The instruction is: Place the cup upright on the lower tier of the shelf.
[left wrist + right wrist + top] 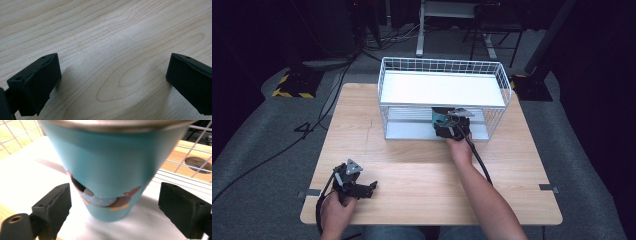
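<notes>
— Right tongs (113, 206)?

— Spread wide, one jaw either side of a teal cup (112, 170), neither jaw touching it. Probably positioned that way to straddle the cup's narrow base, either just before closing or just after letting go; cannot tell which.

— Where's the cup?

— Upright on the white lower shelf (25, 167) of a wire rack (443, 65), under the rack's top shelf (442, 89). Metal rim at the top, a cartoon picture near the bottom. From the high view, just a sliver of teal (436, 119) ahead of the right hand (459, 149), reached well in below the top shelf.

— Left tongs (113, 83)?

— Also wide apart, empty, nothing between the jaws but bare pale wood. Seen from above, parked low (362, 189) at the near left of the tabletop (412, 165), held in the left hand (337, 207), well away from the rack. Likely kept idle there, out of the way, since the reach into the rack looks like a one-handed job.

— Anything else around?

— Dark floor, cables and stands beyond the tabletop.
</notes>
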The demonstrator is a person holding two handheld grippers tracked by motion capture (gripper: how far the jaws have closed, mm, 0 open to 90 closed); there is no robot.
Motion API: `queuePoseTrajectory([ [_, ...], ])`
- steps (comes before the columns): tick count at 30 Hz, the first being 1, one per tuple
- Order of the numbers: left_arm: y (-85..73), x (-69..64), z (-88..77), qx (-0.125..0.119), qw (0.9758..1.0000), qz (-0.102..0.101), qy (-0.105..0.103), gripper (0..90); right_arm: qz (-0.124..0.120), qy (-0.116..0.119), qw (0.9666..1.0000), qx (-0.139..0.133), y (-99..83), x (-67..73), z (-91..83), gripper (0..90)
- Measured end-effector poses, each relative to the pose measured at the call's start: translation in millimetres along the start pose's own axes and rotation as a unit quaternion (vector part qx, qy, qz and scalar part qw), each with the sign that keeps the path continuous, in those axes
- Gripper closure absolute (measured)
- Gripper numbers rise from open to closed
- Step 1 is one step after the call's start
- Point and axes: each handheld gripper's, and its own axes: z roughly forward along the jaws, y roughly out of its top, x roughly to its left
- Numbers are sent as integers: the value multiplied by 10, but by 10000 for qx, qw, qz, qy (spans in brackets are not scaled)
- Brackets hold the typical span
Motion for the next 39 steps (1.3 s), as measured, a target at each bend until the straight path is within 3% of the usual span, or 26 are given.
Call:
queuePoseTrajectory([
  [6, 0, 0, -1, 3, 10000, 3, 4, 3, -8, 51, 10000, 16, 17, -3, -181, 113],
  [19, 14, 15, 9, -15, 10000, 12, 9, 4, -106, 407, 9991, -81, -23, -56, -647, 116],
  [31, 12, 13, 10, -20, 10000, -2, 3, 4, -214, 628, 9978, -43, -79, -166, -1027, 136],
  [39, 12, 12, 10, -21, 10000, -4, 3, 4, -194, 717, 9972, -34, -154, -319, -1310, 146],
])
